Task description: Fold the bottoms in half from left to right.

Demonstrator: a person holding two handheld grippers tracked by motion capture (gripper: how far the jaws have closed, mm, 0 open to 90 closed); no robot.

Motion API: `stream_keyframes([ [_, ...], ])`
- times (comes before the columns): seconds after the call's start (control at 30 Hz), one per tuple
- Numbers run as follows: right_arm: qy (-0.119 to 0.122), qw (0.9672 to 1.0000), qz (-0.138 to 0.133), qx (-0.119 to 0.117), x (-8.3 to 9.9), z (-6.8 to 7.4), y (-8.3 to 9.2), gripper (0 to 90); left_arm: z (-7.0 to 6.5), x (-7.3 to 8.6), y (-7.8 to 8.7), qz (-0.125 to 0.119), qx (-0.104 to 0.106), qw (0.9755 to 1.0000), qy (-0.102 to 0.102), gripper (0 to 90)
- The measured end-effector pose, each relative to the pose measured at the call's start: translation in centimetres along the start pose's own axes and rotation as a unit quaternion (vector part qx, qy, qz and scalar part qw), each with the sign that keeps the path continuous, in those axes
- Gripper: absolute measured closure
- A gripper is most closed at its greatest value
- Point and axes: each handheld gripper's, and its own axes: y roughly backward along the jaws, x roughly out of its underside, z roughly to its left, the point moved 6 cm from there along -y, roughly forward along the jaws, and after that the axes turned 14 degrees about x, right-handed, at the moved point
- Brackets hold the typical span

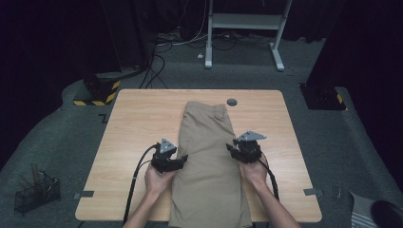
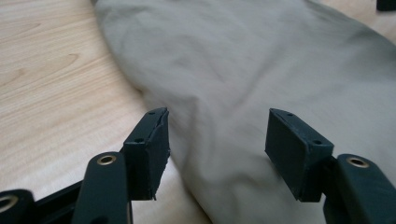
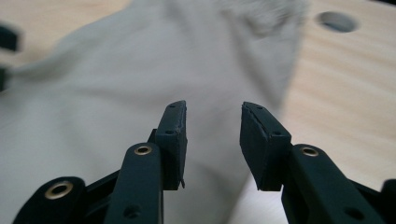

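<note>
A pair of khaki trousers (image 1: 209, 161) lies folded lengthwise down the middle of the wooden table (image 1: 138, 123), waistband at the far end. My left gripper (image 1: 183, 159) is at the cloth's left edge and my right gripper (image 1: 230, 148) at its right edge, each held in a hand. In the left gripper view the left gripper (image 2: 217, 140) stands open just over the trousers (image 2: 243, 70), its jaws apart with nothing pinched. The right gripper (image 3: 212, 140) is open too, above the trousers (image 3: 140, 79), with a clear gap between its pads.
A round grey cable hole (image 1: 232, 101) sits in the table beyond the waistband. On the floor are a wire basket (image 1: 37, 192) at the left, a yellow-and-black striped base (image 1: 97, 92), cables, and a white desk frame (image 1: 244, 21) behind the table.
</note>
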Motion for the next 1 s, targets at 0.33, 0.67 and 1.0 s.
stream_keyframes([
  [0.33, 0.039, 0.9981, 0.048, -0.009, 3.8, 2.4, -0.6, 59.3, -0.2, 1.5, -1.3, 0.034, 0.001, 0.9994, -0.009, 38.7],
  [0.67, 0.038, 0.9981, 0.041, 0.024, 3.2, 0.6, -2.7, 57.2, 2.1, -0.6, -4.1, 0.041, -0.007, 0.999, 0.015, 35.1],
  [1.0, 0.006, 0.9992, 0.034, 0.021, 4.2, 0.1, 0.4, 47.7, -0.5, -0.5, -0.6, -0.006, 0.012, 0.9999, 0.004, 37.2],
])
